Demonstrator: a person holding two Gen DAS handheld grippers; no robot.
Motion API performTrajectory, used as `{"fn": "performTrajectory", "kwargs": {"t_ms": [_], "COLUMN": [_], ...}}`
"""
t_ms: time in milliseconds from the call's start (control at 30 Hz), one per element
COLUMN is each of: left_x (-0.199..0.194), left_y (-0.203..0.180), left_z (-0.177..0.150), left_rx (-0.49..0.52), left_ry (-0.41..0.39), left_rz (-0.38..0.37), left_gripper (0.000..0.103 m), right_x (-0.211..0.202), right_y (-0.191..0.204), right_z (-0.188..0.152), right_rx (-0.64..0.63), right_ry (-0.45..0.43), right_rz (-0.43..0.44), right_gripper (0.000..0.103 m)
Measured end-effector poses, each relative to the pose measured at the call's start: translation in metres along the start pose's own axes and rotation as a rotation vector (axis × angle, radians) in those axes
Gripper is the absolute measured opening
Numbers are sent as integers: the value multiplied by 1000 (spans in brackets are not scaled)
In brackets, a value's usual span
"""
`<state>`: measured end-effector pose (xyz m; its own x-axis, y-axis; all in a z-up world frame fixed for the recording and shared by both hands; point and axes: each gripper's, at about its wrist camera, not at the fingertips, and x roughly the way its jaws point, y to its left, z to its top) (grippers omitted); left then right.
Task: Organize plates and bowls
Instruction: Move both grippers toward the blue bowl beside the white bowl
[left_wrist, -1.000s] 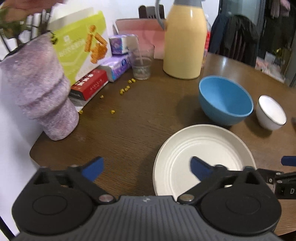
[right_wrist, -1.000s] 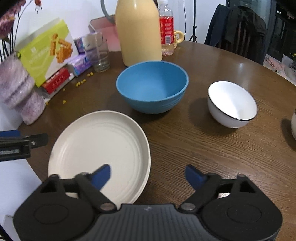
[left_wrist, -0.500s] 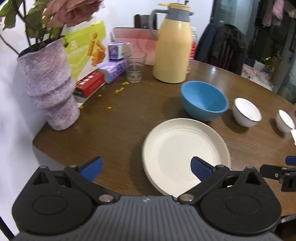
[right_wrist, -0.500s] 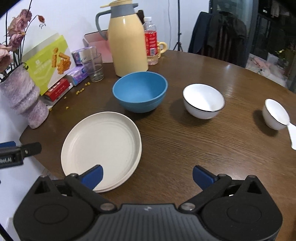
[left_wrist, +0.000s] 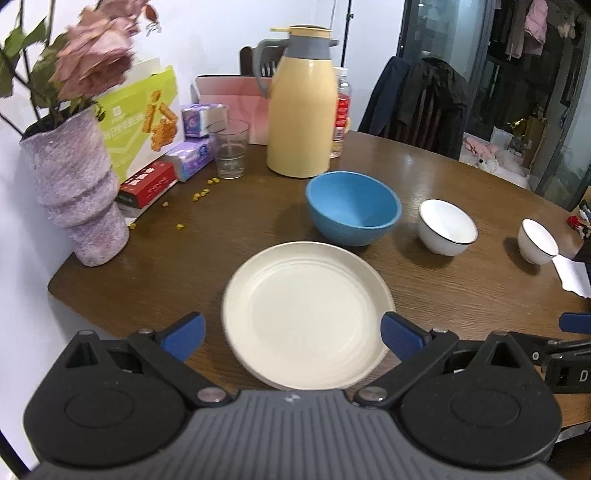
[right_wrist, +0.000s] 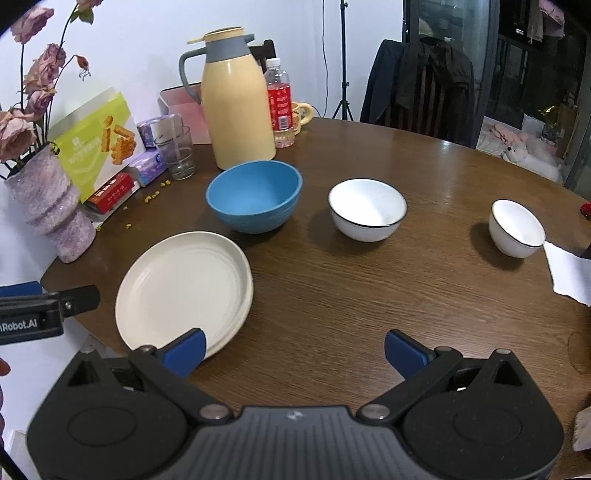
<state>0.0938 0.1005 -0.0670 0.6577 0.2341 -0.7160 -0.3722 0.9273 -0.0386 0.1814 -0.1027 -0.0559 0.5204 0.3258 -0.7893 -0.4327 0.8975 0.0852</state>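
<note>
A yellow mug (right_wrist: 302, 112) behind the red-labelled bottle (right_wrist: 281, 107) and a tripod (right_wrist: 342, 59) against the far wall are shown only by the right wrist view; in the left wrist view the bottle is mostly hidden behind the yellow thermos jug (left_wrist: 300, 110). A stacked rim under the cream plate (right_wrist: 184, 288) is also seen from the right side alone — two plates may be lying there, though that cannot be settled.

The round table (right_wrist: 369, 295) is of dark wood with a visible grain. The plate is shallow, matte and faintly ringed, and lies near the table's near-left edge. Just beyond it stands the blue bowl (right_wrist: 255, 201), matte with ribbed sides. To its right a white bowl (right_wrist: 367, 208) with a thin dark rim is set, and farther right a small white bowl (right_wrist: 516, 227) of the same kind, beside a white paper sheet (right_wrist: 567, 273). At far left a rough lilac vase (left_wrist: 74, 192) with dried roses is placed.

The left gripper (left_wrist: 293, 334) is held above the plate's near edge, tilted downward, its blue pads spread wide with nothing clamped. The right gripper (right_wrist: 293, 349) is tilted downward likewise — jaws fully apart, empty, over bare wood to the right of the plate.
</note>
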Motion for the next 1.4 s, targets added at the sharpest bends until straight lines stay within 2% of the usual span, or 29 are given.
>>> {"fn": "performTrajectory", "kwargs": {"t_ms": [300, 533, 667, 1033, 1400], "left_x": [-11, -10, -3, 30, 86], "left_y": [-50, -57, -58, -37, -7], "left_z": [-9, -2, 10, 64, 103], "left_rx": [-3, -14, 13, 43, 10], "left_ry": [-9, -26, -38, -60, 49], "left_rz": [12, 9, 11, -10, 7], "left_gripper": [103, 103, 103, 103, 103], "right_x": [-18, -19, -16, 17, 72], "right_y": [-39, -52, -55, -35, -25], "right_z": [-13, -16, -10, 36, 83], "right_rx": [-21, -25, 0, 5, 66], "right_ry": [-11, -16, -34, -38, 50], "right_rz": [-4, 8, 23, 0, 21], "right_gripper": [103, 103, 103, 103, 103]}}
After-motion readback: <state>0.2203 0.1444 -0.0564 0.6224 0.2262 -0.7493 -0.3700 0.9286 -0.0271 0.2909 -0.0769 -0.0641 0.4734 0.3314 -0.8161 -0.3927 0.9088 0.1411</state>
